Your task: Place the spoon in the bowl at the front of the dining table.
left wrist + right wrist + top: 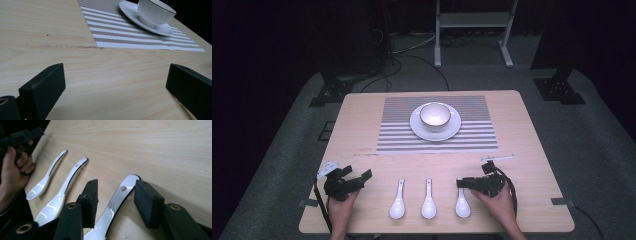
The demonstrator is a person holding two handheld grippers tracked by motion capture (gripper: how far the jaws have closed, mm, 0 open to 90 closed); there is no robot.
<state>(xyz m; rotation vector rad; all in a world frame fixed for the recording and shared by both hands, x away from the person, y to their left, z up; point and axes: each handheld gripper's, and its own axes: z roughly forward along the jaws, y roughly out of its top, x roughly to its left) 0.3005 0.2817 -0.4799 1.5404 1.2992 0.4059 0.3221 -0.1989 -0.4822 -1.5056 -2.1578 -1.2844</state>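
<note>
Spoons lie in a neat row near our edge of the wooden table (532, 150); on the left, our left gripper (357, 179) rests low with its jaws spread wide and nothing between them; next come the left spoon (397, 201) and the middle spoon (428, 200), handles pointing away, easy to grab; our right gripper (115, 199) has its jaws apart on both sides of the right spoon (117, 203), not pinching yet; farther back, a white cup (435, 114) sits on its saucer (418, 128) on the striped mat (477, 135), maybe waiting for a spoon.
</note>
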